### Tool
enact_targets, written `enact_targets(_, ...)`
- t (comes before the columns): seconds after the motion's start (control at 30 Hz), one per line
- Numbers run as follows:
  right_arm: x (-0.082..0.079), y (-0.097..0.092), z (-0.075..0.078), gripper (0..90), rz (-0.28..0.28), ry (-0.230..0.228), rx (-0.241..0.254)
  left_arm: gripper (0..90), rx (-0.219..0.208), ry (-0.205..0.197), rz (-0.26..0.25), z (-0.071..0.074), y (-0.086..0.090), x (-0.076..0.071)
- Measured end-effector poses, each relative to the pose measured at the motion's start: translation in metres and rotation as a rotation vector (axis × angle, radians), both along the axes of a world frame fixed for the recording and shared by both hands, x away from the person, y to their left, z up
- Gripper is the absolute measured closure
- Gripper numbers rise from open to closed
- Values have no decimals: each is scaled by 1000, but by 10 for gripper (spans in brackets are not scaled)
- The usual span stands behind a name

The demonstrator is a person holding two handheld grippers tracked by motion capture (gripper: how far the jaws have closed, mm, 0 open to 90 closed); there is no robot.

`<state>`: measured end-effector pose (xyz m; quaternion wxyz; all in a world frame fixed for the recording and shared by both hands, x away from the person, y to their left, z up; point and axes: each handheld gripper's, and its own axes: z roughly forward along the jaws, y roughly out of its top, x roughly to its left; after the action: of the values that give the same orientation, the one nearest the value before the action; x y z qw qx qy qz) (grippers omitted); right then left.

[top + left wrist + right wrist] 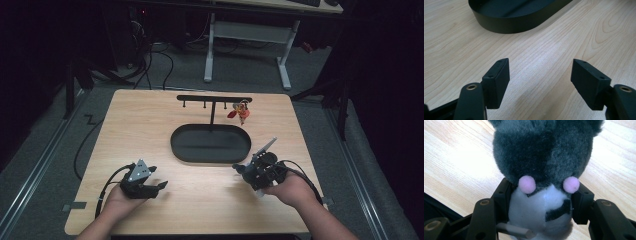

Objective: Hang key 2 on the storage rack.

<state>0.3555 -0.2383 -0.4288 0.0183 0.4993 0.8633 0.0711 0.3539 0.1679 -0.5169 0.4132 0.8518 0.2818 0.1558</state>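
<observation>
Nearest in, left gripper (161, 185) parked low on the table (150, 115), jaws spread wide with nothing but bare wood between the pads (499, 82); idle, likely kept out of the way while the other hand works; over to the right gripper (239, 170), jaws about half closed and pressed to both sides of a plush toy (544, 165), dark grey fur, white belly, two pink cheek dots, held clear above the tabletop; pads seated at the soft body below the head, probably so the top stays free for hanging; a small grey rod (515, 230) poking out low between the jaws, purpose hard to tell; further on, black oval tray (210, 155) sitting mid-table, just ahead of both hands; rising from it a black rack (214, 98) with little pegs under its bar; one red and orange trinket (241, 112) already dangling near the right end; other pegs free, likely destination for the toy
</observation>
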Motion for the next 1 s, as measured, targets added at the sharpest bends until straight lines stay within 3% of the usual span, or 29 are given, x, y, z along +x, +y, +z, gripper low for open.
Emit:
enact_targets(0.37, 13, 6, 22, 457, 1, 11, 6, 318, -1, 0, -1, 0, 0, 0)
enact_targets(1.0, 51, 22, 75, 457, -3, 15, 25, 318, -3, -3, -1, 1, 2, 1)
